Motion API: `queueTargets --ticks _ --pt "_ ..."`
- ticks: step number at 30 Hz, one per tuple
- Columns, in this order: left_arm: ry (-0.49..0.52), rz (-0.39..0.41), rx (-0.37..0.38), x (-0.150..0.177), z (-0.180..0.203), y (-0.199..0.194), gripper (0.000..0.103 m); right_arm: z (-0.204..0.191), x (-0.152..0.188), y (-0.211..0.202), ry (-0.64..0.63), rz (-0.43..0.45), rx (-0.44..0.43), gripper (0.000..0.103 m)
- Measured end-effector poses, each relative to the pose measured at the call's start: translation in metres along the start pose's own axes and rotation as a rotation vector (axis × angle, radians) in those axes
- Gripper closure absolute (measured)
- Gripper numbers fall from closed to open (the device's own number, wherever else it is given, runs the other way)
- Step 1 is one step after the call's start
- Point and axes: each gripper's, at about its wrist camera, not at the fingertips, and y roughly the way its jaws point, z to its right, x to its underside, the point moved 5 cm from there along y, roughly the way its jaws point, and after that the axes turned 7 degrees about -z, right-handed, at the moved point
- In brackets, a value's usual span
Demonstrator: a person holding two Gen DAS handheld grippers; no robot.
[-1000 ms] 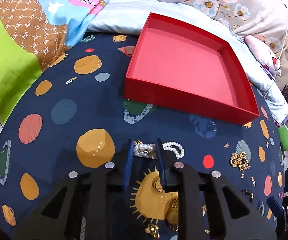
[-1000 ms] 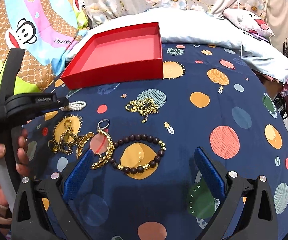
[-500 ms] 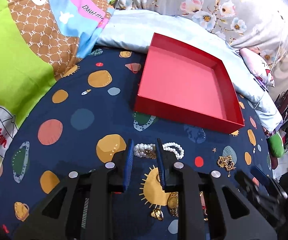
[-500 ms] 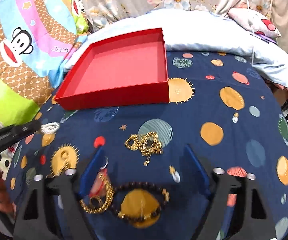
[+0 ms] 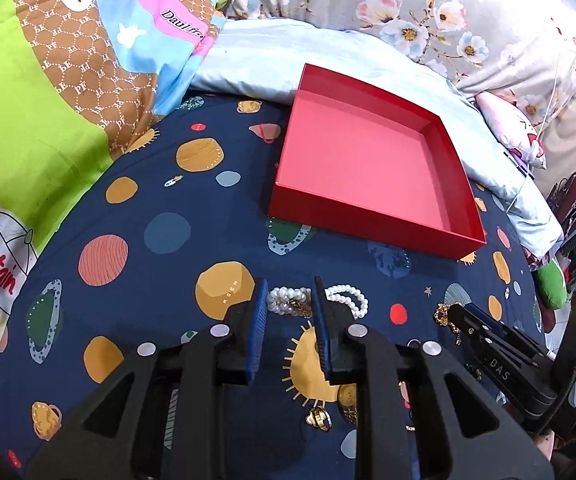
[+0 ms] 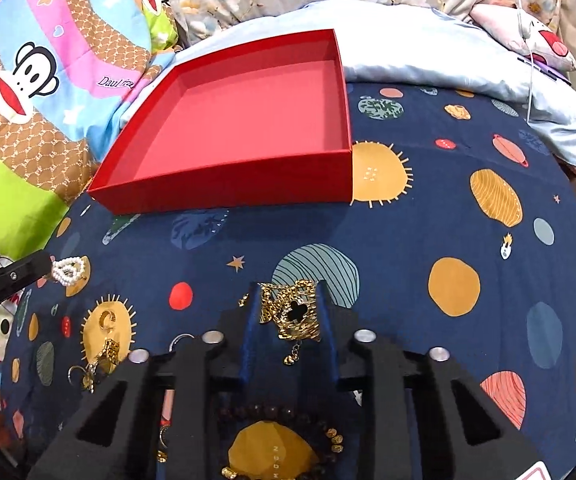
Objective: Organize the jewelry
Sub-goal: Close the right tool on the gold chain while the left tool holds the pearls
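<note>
I'm keeping both loads level and heading for the empty red tray (image 6: pixel 248 120) straight ahead. My right gripper (image 6: pixel 288 320) has just been closing, from wide apart a second back, and now clamps the gold chain (image 6: pixel 291 312). My left gripper (image 5: pixel 288 312) pinches the pearl bracelet (image 5: pixel 288 298).

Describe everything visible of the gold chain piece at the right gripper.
The gold chain is a bunched heap of shiny, metal-looking links with a black clover-shaped charm in the middle and a small pendant dangling below. It sits between the pads of the right gripper, whose jaws have just been closing and now press it from both sides. Whether it has left the blue sheet is unclear.
</note>
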Motion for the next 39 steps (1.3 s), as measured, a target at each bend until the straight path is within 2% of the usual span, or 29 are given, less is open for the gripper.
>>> queueTargets --ticks 2,7,15,18,22,31,33,36,39 --pt "-0.001 0.000 0.000 0.000 0.000 0.000 0.082 0.002 0.002 0.000 0.003 -0.003 0.001 0.096" --pt "-0.006 -0.012 0.006 0.002 0.000 0.002 0.082 0.003 0.006 -0.007 0.004 0.013 -0.003 0.103" --pt "0.001 -0.013 0.013 0.007 0.003 -0.002 0.082 0.007 0.009 -0.037 0.010 0.070 -0.001 0.103" --pt "0.005 -0.014 0.017 0.009 0.004 -0.002 0.082 0.009 0.010 -0.036 0.014 0.053 -0.014 0.103" --pt "0.006 -0.018 0.018 0.011 0.005 -0.003 0.082 0.010 0.016 -0.021 0.027 -0.003 -0.031 0.087" --pt "-0.004 -0.027 0.014 0.013 0.001 0.000 0.082 0.004 0.012 -0.005 -0.005 -0.023 -0.014 0.086" --pt "-0.005 -0.029 0.014 0.013 0.001 0.001 0.082 0.002 0.011 -0.002 -0.011 -0.027 -0.016 0.090" --pt "-0.005 -0.030 0.015 0.013 0.000 0.001 0.082 0.000 0.012 -0.008 -0.026 -0.004 -0.009 0.100" --pt "-0.007 -0.031 0.016 0.012 0.000 0.001 0.082 0.003 0.009 -0.020 -0.019 0.022 -0.013 0.100"
